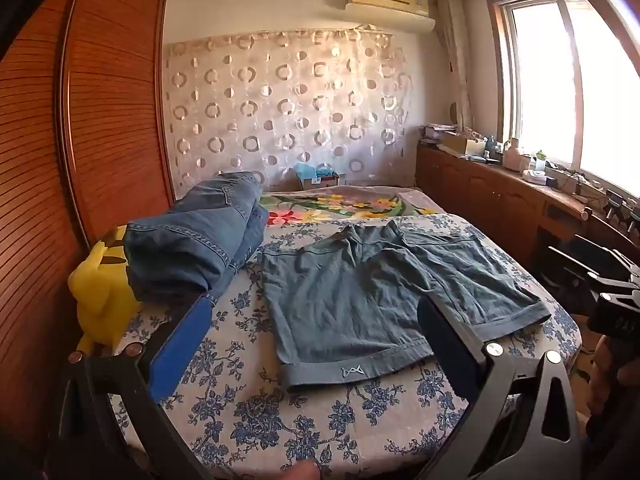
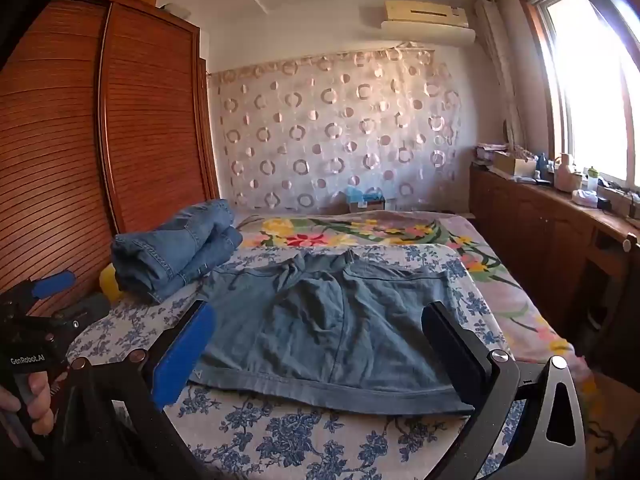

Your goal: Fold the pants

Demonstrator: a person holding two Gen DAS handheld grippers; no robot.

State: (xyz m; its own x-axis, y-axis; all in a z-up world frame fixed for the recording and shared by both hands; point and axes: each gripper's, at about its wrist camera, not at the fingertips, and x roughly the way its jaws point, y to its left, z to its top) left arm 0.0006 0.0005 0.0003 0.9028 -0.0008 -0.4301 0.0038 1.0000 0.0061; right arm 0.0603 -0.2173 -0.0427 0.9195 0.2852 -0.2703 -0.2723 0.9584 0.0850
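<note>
Grey-blue shorts (image 1: 380, 292) lie spread flat on the flowered bedsheet (image 1: 248, 412), waistband far, leg hems near; they also show in the right wrist view (image 2: 332, 324). My left gripper (image 1: 316, 320) is open and empty, held above the near left leg hem. My right gripper (image 2: 320, 320) is open and empty, held above the near right leg hem. Each gripper shows at the edge of the other's view: the right one (image 1: 616, 304) and the left one (image 2: 44, 300).
Folded blue jeans (image 1: 196, 248) are stacked at the bed's left, above a yellow plush toy (image 1: 100, 296). A wooden wardrobe (image 1: 80, 152) stands to the left. A cluttered wooden cabinet (image 1: 500, 184) runs under the window on the right.
</note>
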